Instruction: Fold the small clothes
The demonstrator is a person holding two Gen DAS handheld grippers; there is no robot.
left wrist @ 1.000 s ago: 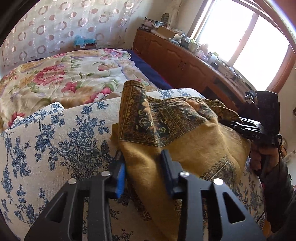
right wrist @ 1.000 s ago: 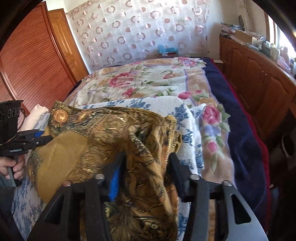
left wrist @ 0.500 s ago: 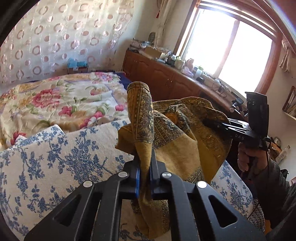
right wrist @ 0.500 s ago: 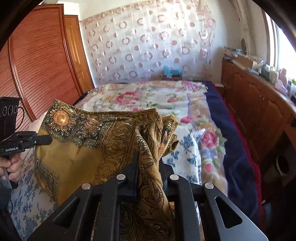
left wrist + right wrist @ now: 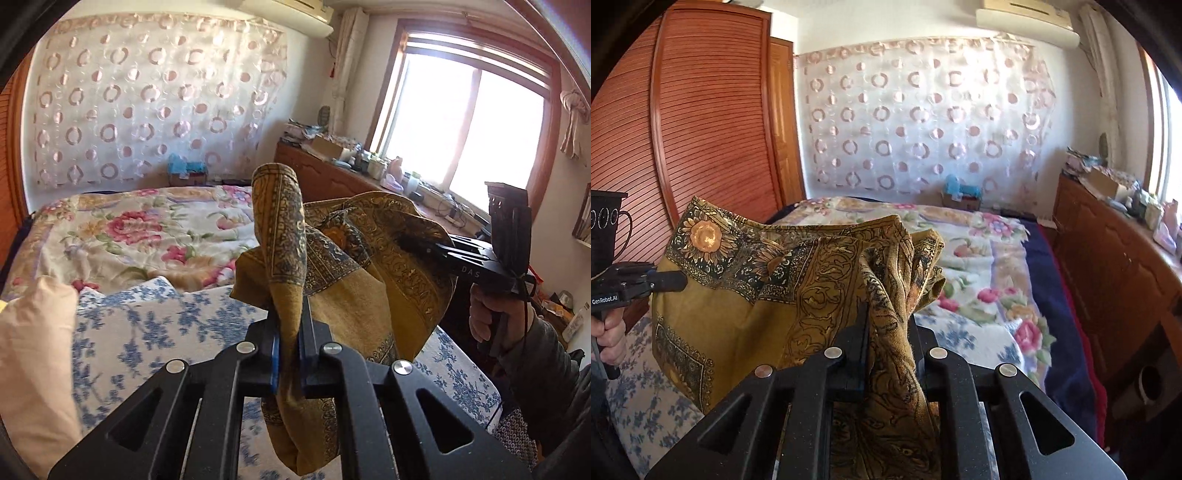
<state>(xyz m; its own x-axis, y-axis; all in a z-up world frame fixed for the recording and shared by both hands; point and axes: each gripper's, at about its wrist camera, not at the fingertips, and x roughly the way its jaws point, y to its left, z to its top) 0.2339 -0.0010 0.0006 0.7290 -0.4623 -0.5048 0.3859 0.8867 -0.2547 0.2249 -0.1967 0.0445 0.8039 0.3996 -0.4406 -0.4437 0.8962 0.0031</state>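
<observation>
A: Left gripper (image 5: 290, 354)?
B: Jaws pinched on a bunched fold of the mustard patterned scarf (image 5: 343, 295). Cloth sticks up above the blue pads (image 5: 274, 363) and hangs below them. Jaws had just been closing over the last second, cloth between them.

A: Right gripper (image 5: 888, 354)?
B: Same: clamped on another gathered part of the scarf (image 5: 746, 306), fabric twisted between the fingers and draping down past them. It also just closed on the cloth.

A: Where is the scarf?
B: Held up in the air between the two grippers, slack and crumpled, above the blue-floral white cover (image 5: 155, 332). From the right wrist view the sunflower border corner (image 5: 703, 236) sits beside the left gripper's tip. Cannot tell if the lowest hem touches the cover.

A: Hands?
B: Right hand (image 5: 491, 317) on its handle at the left wrist view's right edge; left hand (image 5: 609, 328) at the right wrist view's left edge.

A: Behind?
B: Pale pillow (image 5: 33, 354) at left, then the floral quilt (image 5: 125, 236) on the bed, wooden sideboard (image 5: 1115, 266), circle-print curtain (image 5: 923, 122), louvred wardrobe doors (image 5: 701, 122), bright window (image 5: 476, 125).
</observation>
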